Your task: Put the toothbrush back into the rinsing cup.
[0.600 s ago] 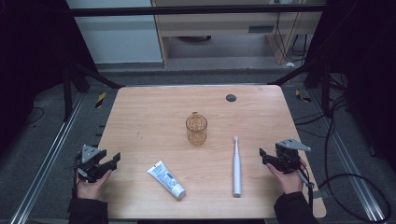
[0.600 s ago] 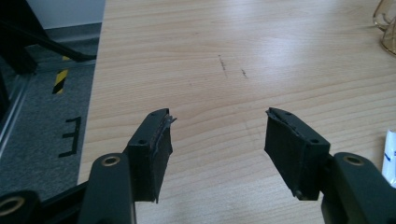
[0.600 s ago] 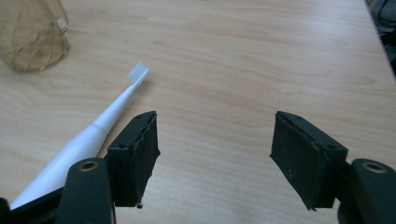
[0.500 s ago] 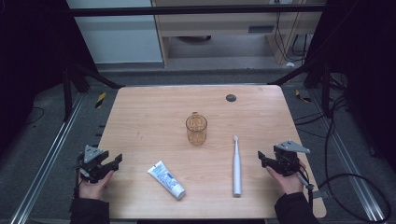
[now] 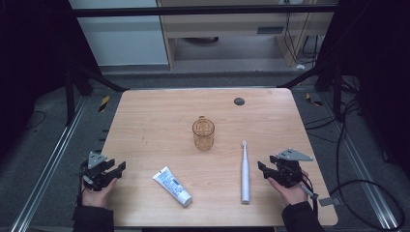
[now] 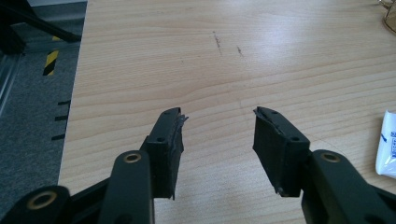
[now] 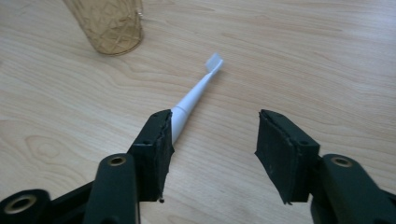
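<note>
Left gripper (image 5: 119, 168) at table's (image 5: 145, 121) left edge, jaws apart, empty; right gripper (image 5: 261, 168) jaws apart, empty, just beside toothbrush (image 5: 245, 171); amber cup (image 5: 203, 134) upright mid-table; toothpaste tube (image 5: 172, 186) lying near front.

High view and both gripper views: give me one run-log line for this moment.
left gripper: open, empty | right gripper: open, empty, beside toothbrush | toothpaste tube: flat | amber cup: upright, mid-table
</note>
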Tool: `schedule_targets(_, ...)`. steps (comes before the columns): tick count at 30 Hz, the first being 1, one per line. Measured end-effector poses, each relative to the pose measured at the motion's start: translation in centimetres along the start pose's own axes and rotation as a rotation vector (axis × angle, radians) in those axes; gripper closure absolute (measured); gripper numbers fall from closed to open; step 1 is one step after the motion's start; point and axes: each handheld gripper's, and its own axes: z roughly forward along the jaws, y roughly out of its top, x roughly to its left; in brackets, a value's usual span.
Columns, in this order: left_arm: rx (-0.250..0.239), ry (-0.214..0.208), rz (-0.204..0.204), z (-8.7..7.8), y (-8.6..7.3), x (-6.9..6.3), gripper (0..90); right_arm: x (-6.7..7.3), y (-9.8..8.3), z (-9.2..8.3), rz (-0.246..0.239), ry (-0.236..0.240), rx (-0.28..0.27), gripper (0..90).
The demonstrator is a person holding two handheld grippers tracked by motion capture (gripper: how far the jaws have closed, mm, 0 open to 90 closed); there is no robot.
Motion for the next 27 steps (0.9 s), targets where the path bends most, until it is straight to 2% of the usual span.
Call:
schedule_targets(7,0.012,-0.003,0.011,0.1,0.1,-0.5,54.6,1.2,0.1,-0.4,-0.024,0.035,0.003,55.4)
schedule_targets(14,0.018,-0.010,0.021,0.0,0.1,-0.7,60.3,2.4,0.0,-0.2,-0.041,0.080,0.041,66.2)
schedule_targets(24,0.034,0.010,0.045,0.1,0.2,-1.0,66.4,3.9,-0.2,0.5,-0.049,0.142,0.083,83.3)
schedule_targets(27,0.032,0.029,0.044,0.1,0.2,-1.1,68.2,4.3,-0.4,0.9,-0.060,0.152,0.098,87.1)
